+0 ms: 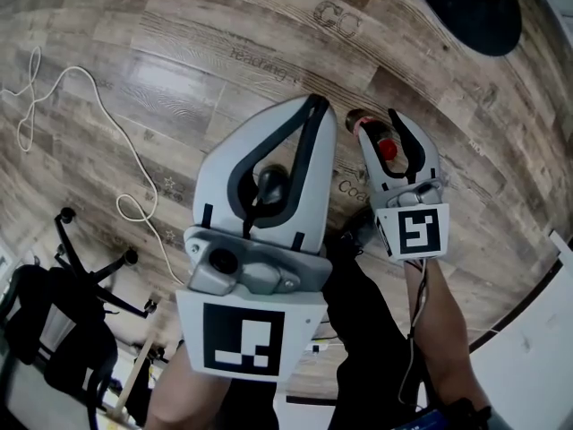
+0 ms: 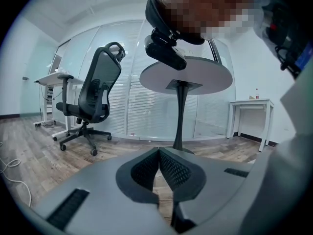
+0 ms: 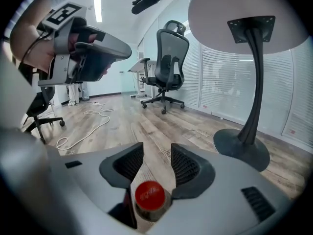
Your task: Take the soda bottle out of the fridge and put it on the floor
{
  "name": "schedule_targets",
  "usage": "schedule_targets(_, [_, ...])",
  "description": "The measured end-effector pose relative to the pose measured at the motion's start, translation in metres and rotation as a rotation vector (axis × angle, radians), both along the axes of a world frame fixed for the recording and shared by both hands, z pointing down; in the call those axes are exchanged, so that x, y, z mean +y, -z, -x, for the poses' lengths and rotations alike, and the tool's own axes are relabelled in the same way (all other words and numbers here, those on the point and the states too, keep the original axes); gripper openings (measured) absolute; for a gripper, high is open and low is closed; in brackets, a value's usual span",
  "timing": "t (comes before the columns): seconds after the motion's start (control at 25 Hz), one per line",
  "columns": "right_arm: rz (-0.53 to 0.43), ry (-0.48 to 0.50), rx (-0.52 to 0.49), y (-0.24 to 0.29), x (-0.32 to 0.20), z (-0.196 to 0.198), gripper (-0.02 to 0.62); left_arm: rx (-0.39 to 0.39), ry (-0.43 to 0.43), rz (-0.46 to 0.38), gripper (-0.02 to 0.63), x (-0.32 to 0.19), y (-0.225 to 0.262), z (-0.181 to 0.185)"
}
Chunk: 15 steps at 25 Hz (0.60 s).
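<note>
The soda bottle (image 1: 370, 131) is standing upright on the wooden floor (image 1: 179, 79), red cap (image 3: 148, 195) up. No fridge is showing in any view. As far as the head view shows, the bottle's base is resting on the planks, so the placing step is looking all but done.

The right claw (image 3: 157, 151) is standing wide around the bottle's neck. Its 2 ribbed pads (image 3: 185, 166) are sitting on either side of the cap with clear gaps, not pressing on it. That spread is likely there to let the bottle stand by itself, so the claw can be drawn away without knocking it over. The cap is sitting deep in the throat of the jaws, so a tilted or sideways pull could catch it.

The left claw (image 1: 315, 106) is closed tip to tip with nothing in it. It is being kept aside, probably because this step needs only 1 hand.

The right forearm (image 1: 439, 330) is reaching forward and down, with its claw angled toward the floor. The left hand is holding its claw much nearer the head camera, tilting only slightly downward and looking out across the room.
</note>
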State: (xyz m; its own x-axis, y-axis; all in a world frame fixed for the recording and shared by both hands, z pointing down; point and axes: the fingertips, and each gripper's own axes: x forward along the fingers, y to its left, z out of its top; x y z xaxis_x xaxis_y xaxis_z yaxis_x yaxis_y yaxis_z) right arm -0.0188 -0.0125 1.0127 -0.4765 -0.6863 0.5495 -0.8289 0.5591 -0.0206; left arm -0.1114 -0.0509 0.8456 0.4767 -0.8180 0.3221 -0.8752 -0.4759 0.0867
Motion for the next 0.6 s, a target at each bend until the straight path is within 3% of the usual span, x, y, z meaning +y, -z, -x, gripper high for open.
schedule_targets(0.24, [-0.064,-0.012,-0.022,0.044,-0.012,0.006,0.190,0.005,0.010,-0.029,0.017,-0.004,0.035,0.000])
schedule_targets(0.6, [-0.186,-0.018,-0.090,0.166,-0.038,0.024,0.172,0.020,0.026,-0.081,0.017,-0.014,0.120,0.000])
